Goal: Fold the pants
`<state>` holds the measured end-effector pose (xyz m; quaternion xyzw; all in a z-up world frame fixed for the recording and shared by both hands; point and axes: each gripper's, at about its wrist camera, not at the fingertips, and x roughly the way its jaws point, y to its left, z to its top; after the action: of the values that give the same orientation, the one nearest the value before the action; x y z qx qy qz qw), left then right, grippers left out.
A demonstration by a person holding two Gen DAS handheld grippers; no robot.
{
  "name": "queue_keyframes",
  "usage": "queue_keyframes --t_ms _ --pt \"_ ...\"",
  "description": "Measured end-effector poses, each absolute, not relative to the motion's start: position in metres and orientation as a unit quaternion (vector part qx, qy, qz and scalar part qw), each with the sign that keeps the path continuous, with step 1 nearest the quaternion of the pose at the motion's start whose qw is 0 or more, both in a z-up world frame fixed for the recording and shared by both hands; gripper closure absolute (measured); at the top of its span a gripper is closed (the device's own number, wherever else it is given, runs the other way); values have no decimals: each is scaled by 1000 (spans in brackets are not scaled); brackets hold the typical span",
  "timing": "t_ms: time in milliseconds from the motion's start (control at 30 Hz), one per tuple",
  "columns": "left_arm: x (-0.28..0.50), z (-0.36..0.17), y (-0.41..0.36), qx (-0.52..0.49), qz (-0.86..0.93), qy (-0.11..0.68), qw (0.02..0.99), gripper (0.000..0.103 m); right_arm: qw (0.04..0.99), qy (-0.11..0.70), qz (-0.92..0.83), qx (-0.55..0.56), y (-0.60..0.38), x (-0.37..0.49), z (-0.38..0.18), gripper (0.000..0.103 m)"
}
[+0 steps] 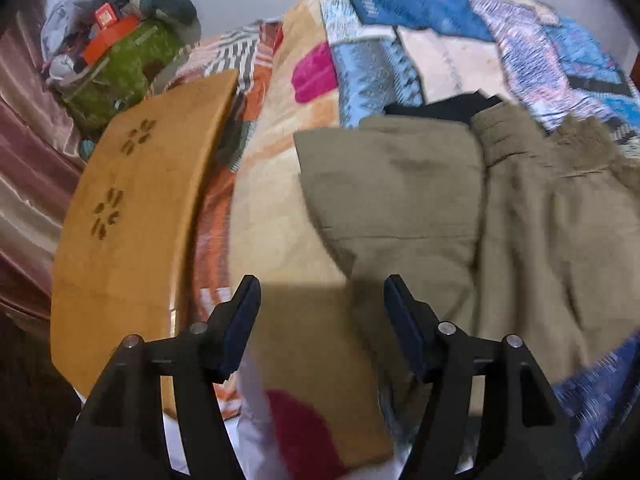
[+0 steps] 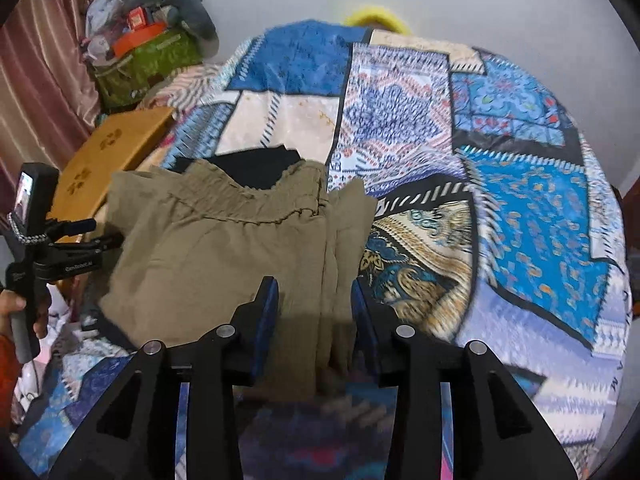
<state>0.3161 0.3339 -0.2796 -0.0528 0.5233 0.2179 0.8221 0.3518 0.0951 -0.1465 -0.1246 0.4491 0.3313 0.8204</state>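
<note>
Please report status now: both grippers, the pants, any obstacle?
Left gripper open, empty. Right gripper open, pants between jaws, not pinched. Pants partly folded on bedspread. Wooden board beside, clear.

A bed under a blue patchwork bedspread (image 2: 520, 208) meets a plain pale wall (image 2: 480, 8). Left of the bedspread lies a wooden lap tray (image 1: 132, 216), beyond it a green bag (image 2: 148, 64) beside pink satin curtains (image 2: 44, 80).

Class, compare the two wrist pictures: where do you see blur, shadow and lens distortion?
Left wrist view: the olive pants and quilt are smeared by motion blur, a dark shadow falls between the left gripper fingers, and the wooden board bows. Right wrist view: sharper, blurred only near the right gripper; black fisheye corners.
</note>
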Motion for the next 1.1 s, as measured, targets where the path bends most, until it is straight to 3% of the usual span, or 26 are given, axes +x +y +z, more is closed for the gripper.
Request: queue_keyframes --t_ms 200,467,800,867,933,1067,1100 --pt "271 -187 297 -63 167 444 878 38 842 380 378 -65 66 297 -82 69" --pt "169 -44 215 -22 130 271 954 38 870 239 430 -21 35 198 22 69" --pt "61 22 155 -23 120 146 982 38 887 103 451 -3 -1 89 76 65" --pt "46 24 148 -20 113 133 984 36 891 84 447 0 -8 73 78 55" --pt "31 26 140 -13 117 121 986 24 894 74 442 1 -11 62 80 43" --pt "15 25 134 -11 117 108 987 10 903 61 426 -3 -12 50 78 17" --pt "12 25 135 -14 115 109 987 6 905 60 422 -2 -13 50 78 15"
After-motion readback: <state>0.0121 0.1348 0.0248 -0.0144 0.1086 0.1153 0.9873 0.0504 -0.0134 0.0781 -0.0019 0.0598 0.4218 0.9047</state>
